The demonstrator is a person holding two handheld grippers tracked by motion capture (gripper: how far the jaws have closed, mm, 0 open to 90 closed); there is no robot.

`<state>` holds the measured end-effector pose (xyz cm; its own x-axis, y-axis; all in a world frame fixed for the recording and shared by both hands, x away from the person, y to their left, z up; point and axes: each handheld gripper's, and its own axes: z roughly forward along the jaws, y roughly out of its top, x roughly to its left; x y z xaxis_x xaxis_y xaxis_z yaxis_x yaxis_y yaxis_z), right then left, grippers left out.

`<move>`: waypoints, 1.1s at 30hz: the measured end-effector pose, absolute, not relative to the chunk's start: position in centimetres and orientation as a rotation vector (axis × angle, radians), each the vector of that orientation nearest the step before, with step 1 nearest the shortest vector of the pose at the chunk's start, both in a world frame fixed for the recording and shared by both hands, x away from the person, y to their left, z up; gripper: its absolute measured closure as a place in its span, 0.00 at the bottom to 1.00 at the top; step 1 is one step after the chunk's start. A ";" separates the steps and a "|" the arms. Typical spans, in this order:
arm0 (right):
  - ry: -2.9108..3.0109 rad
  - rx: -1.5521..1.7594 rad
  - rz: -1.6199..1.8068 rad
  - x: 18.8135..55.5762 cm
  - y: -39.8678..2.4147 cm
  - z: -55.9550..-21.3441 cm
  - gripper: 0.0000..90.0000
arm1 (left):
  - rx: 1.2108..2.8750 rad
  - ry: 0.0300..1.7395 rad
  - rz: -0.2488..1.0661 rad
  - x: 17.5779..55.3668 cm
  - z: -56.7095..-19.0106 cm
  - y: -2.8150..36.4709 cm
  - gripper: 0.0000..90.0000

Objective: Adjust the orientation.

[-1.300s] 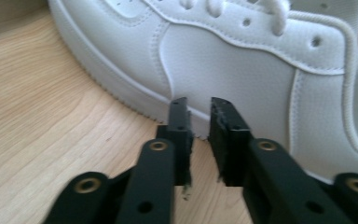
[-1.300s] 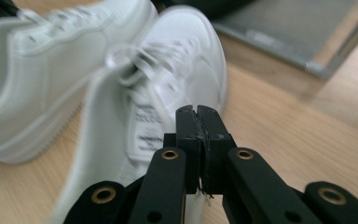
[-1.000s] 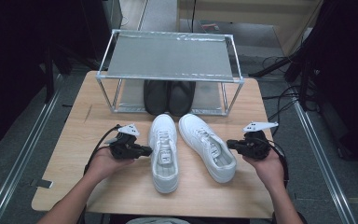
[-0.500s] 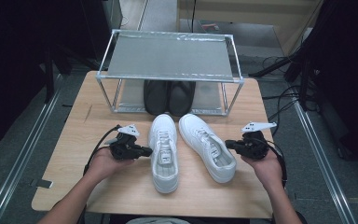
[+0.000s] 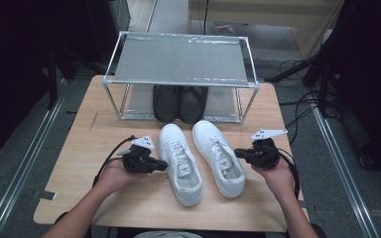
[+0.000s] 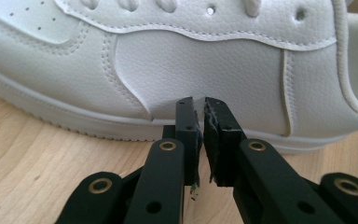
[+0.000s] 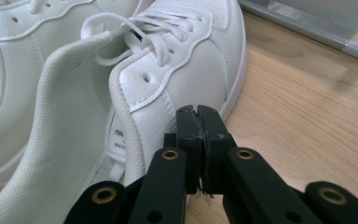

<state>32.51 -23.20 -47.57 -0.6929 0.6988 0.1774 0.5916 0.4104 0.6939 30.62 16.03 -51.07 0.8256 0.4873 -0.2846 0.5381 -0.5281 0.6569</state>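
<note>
**Two closed claws flank a white sneaker pair**

Hidden or cut off: the black shoes (image 5: 180,103) sit under the rack (image 5: 178,59) top, heels hidden, only their toe ends clear. The person's forearms are cropped at the bottom of the high view. In the left gripper view the left sneaker (image 6: 177,60) runs off-frame on both ends; toe and heel are not visible.

View differences: the high view shows the layout. The left sneaker (image 5: 181,163) and right sneaker (image 5: 218,156) lie side by side mid-surface (image 5: 79,144), toes toward the rack. The left claw (image 5: 164,166) is at the left sneaker's outer side, the right claw (image 5: 237,152) at the right sneaker's outer side. The left gripper view shows the left claw (image 6: 198,103) with jaws nearly together, a thin slit between them, nothing in it, tips right at the sneaker's side panel; contact is hard to judge. The right gripper view shows the right claw (image 7: 196,111) closed, empty, just beside the right sneaker (image 7: 168,79) near its collar; a tongue label is partly readable there.

Containers: the rack's lower level holds the black shoes; its top shelf is bare mesh.
</note>
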 end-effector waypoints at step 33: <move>2.529 1.248 1.201 33.5 -22.9 -48.0 1.00 | 2.180 0.778 -0.044 31.1 -51.1 15.0 0.93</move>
<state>33.53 -22.95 -47.96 -0.6662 0.7007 0.2554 0.6407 0.3624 0.6769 31.06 15.04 -51.09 0.8099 0.5167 -0.2776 0.5449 -0.4877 0.6820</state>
